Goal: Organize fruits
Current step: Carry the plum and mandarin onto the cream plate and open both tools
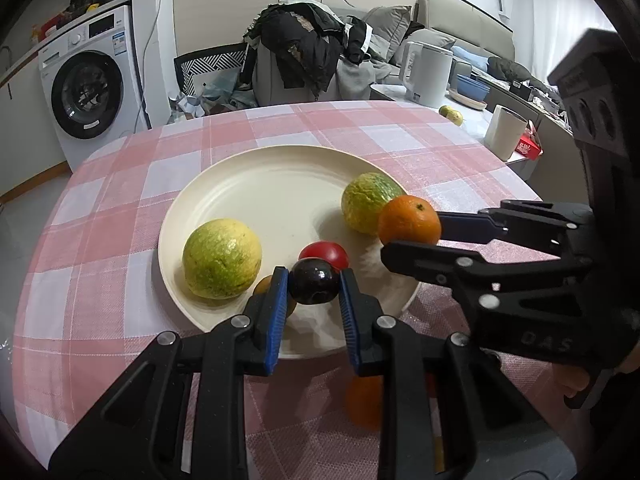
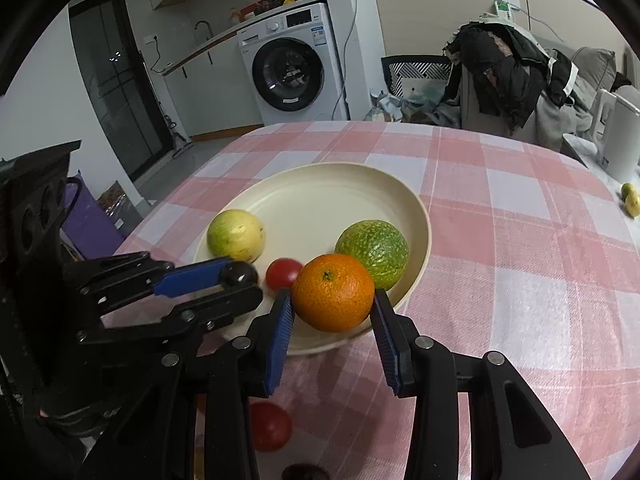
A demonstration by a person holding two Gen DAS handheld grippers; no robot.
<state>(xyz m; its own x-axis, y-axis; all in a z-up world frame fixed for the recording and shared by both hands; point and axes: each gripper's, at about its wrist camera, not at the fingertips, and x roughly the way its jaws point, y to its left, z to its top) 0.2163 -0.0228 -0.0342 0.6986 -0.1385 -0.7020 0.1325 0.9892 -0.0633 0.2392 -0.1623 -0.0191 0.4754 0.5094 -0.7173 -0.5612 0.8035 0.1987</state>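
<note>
1. Over the plate, left gripper clamps a plum; right gripper grips an orange.
2. Lower both onto bare plate, clear of the tomato, then release gently.

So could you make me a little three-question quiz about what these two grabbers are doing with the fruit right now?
1. True or false: the left gripper is shut on the dark plum.
2. Which fruit sits between the right gripper's pads?
A. the red tomato
B. the orange
C. the green citrus
3. Fill in: the yellow-green citrus lies on the cream ____.

Key:
1. True; both blue pads press its sides.
2. B
3. plate
</note>
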